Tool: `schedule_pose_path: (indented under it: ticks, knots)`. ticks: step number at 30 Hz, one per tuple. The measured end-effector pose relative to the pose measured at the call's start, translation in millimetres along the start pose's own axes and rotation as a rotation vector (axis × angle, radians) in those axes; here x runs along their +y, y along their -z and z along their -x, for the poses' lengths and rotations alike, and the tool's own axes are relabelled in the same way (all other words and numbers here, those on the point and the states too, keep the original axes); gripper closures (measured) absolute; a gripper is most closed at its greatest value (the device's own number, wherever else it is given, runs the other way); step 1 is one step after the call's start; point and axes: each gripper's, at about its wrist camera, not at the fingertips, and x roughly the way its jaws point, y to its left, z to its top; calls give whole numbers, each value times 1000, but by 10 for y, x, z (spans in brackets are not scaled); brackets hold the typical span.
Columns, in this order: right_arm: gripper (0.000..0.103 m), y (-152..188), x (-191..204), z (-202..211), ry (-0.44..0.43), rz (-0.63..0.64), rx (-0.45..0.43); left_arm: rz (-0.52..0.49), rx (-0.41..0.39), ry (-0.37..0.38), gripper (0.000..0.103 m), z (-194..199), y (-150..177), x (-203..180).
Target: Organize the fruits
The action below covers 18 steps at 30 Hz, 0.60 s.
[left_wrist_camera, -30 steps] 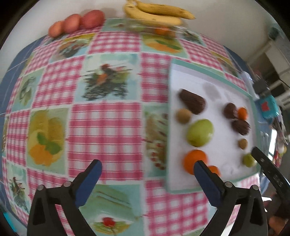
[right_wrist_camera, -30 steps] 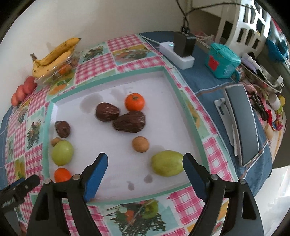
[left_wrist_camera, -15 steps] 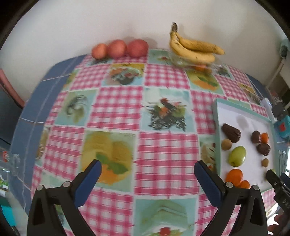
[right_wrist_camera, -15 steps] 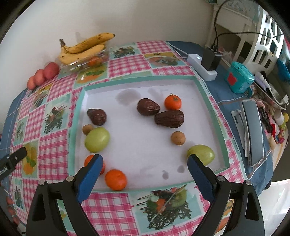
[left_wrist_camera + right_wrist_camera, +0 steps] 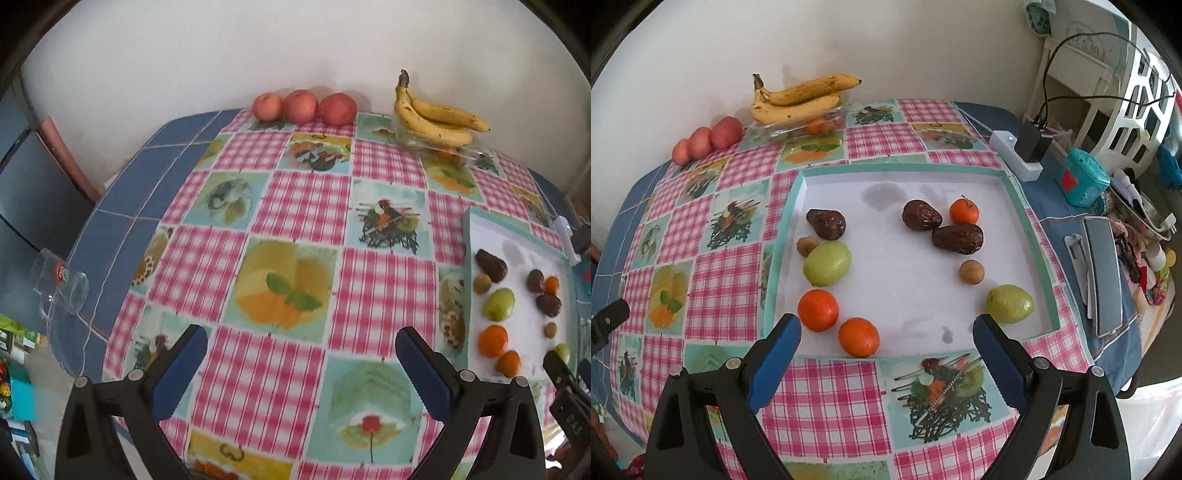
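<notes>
**Both grippers empty above the bench, fruit lying in the tray**

The left gripper (image 5: pixel 299 354) hangs over the checked cloth (image 5: pixel 295 206), its blue fingers (image 5: pixel 181 369) spread wide and holding nothing. The right gripper (image 5: pixel 886 343) hovers at the near edge of the white tray (image 5: pixel 901 173), fingers (image 5: pixel 997 358) equally wide. In the tray lie three oranges (image 5: pixel 817 309), two green fruits (image 5: pixel 827 263), three dark brown fruits (image 5: pixel 957 239) and two small brown round ones (image 5: pixel 971 271), loosely scattered. Bananas (image 5: pixel 798 99) and three red apples (image 5: pixel 303 106) sit by the wall.
</notes>
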Motion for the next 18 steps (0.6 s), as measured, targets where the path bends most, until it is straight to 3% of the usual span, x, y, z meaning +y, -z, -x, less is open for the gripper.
schedule_pose_path:
  ticks: [5, 9, 15, 18]
  knots:
    - [9, 96, 79, 103, -16, 26, -22, -46, -17, 6, 0, 132, 166, 3]
    - [9, 152, 136, 166, -29, 47, -37, -69, -14, 53, 0, 192, 252, -13]
    - [9, 176, 186, 199, -21, 72, -52, -133, 13, 29, 0, 176, 387, -110]
    - [9, 188, 223, 209, -30, 85, -56, -120, 3, 17, 0, 183, 380, -84]
